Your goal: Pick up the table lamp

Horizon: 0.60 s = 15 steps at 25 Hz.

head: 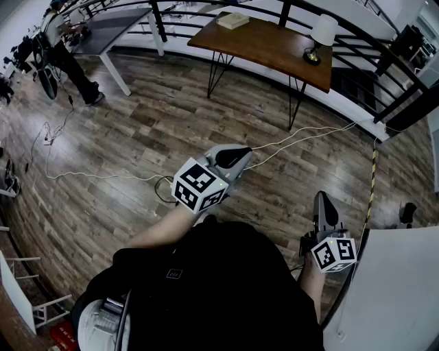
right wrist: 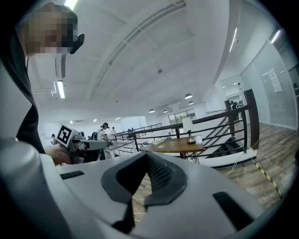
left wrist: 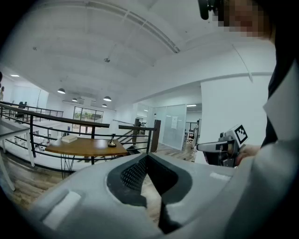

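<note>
Where the wooden table (head: pixel 267 44) backs onto the black railing (head: pixel 357 42), the table lamp (head: pixel 321 40) stands upright on the table's right end, with a white shade over a small brass foot (the right gripper view shows the foot most clearly). Nothing touches it. A book (head: pixel 233 20) lies flat at the table's left end, well apart from the lamp.

On the plank floor (head: pixel 151 130) in front of the table, a thin white cable (head: pixel 302 139) runs from under the table's right side towards the person. Beyond the table's right end, a yellow-and-black striped strip (head: pixel 374 175) runs down the floor.

Both grippers are well short of the table, out over the floor and pointing roughly level towards it. The left gripper (head: pixel 236 156) is the nearer of the two to the table; its jaws are pressed together with nothing between them, and only floor shows past the pads. The right gripper (head: pixel 323 206) is held further back and off to the table's right. Its jaws are likewise closed and empty. Each gripper appears at the edge of the other's view, held by a hand.

Far to the left of the table, another person (head: pixel 68 55) stands beside a grey desk (head: pixel 113 31).
</note>
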Motion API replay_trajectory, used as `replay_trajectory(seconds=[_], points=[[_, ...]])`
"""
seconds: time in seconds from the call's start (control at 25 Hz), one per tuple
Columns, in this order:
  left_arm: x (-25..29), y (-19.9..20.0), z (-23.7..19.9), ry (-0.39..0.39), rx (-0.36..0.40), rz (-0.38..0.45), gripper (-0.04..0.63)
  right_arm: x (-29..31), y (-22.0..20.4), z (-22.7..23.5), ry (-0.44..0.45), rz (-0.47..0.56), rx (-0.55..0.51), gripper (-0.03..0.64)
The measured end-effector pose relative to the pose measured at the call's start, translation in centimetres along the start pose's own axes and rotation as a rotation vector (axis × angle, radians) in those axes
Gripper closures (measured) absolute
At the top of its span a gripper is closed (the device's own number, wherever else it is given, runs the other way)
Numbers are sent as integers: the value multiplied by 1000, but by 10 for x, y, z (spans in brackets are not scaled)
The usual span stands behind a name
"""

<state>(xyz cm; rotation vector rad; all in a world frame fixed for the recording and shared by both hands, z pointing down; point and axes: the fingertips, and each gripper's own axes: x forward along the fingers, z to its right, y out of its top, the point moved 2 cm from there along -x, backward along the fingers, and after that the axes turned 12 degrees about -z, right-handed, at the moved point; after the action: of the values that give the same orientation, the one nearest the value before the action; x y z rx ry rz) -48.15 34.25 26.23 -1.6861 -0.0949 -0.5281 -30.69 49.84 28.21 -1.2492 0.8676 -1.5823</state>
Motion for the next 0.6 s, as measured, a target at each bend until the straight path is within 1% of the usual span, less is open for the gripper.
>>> replay_trajectory(seconds=[0.4,0.6], points=[[24,7,24,-19,20,-11,591,-13,-9,24,10,4,27,604],[39,15,41,-13,30,-16,591,-24,-8,35,91,16,37,604]])
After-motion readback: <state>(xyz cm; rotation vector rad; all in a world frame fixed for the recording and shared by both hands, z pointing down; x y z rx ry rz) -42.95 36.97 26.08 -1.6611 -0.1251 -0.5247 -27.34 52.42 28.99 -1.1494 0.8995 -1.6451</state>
